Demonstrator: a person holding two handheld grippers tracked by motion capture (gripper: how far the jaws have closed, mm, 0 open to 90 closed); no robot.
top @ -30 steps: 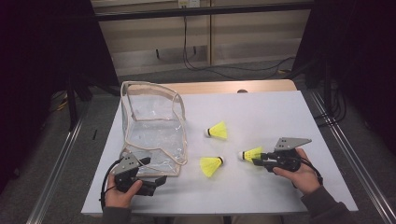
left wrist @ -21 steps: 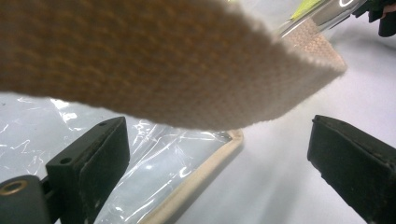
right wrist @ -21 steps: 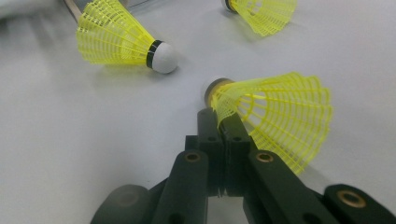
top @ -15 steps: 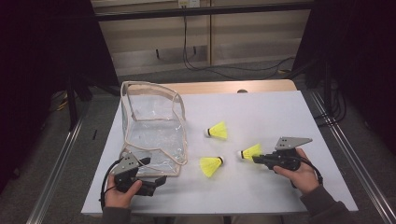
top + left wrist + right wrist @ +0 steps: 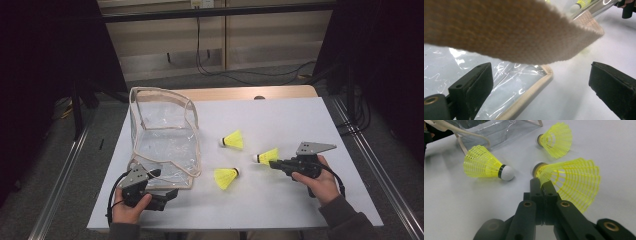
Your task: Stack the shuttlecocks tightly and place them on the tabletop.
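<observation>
My right gripper [image 5: 273, 163] has just squeezed its jaws tight on the skirt edge of one birdie [image 5: 266, 156], which sits at three o'clock from the clear bag [image 5: 162, 135]. My left gripper [image 5: 172, 194] is wide open, holding nothing, at the bag's six o'clock corner.

Lab: black-curtained rig [image 5: 45, 75], white table [image 5: 300, 120], cables [image 5: 220, 65].

Three yellow shuttlecocks [image 5: 234, 140] [image 5: 226, 178] [image 5: 267, 156], one clear bag [image 5: 162, 137].
</observation>
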